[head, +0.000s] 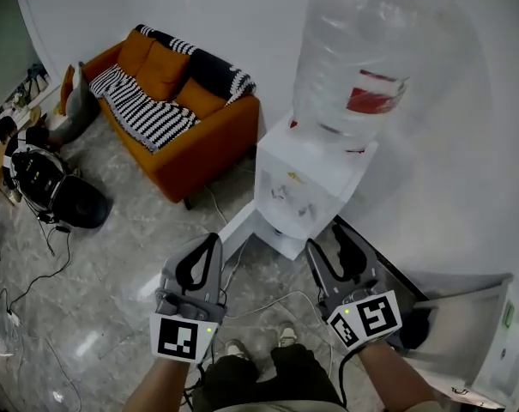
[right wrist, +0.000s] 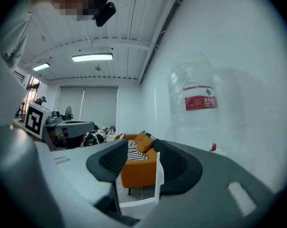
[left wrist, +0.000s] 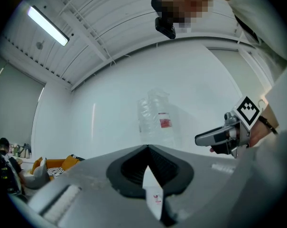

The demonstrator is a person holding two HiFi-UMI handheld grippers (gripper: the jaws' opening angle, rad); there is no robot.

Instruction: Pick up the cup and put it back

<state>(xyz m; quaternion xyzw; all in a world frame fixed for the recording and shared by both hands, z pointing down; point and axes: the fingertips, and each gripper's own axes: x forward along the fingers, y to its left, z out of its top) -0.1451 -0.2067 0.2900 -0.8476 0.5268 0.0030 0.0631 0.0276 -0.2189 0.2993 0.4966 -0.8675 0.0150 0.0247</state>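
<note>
**A:** so where's each cam actually sitting?

**B:** Head one's up high, looking steeply down past the left hand-held gripper (head: 203,260) and right hand-held gripper (head: 334,251) to the floor (head: 113,316). The water dispenser (head: 315,187) is just ahead, its bottle (head: 366,50) really close at the top, and the sofa (head: 178,101) is far left.

**A:** and the gripper views?

**B:** Each sits low behind its own jaws, tilted up at the wall (left wrist: 110,118) and ceiling (right wrist: 115,32). Both share the bottle and sofa with the head view, and each catches the other gripper off to the side.

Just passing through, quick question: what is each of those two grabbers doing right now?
Left gripper: closed, seemingly empty.
Right gripper: open, nothing between its jaws.
</note>
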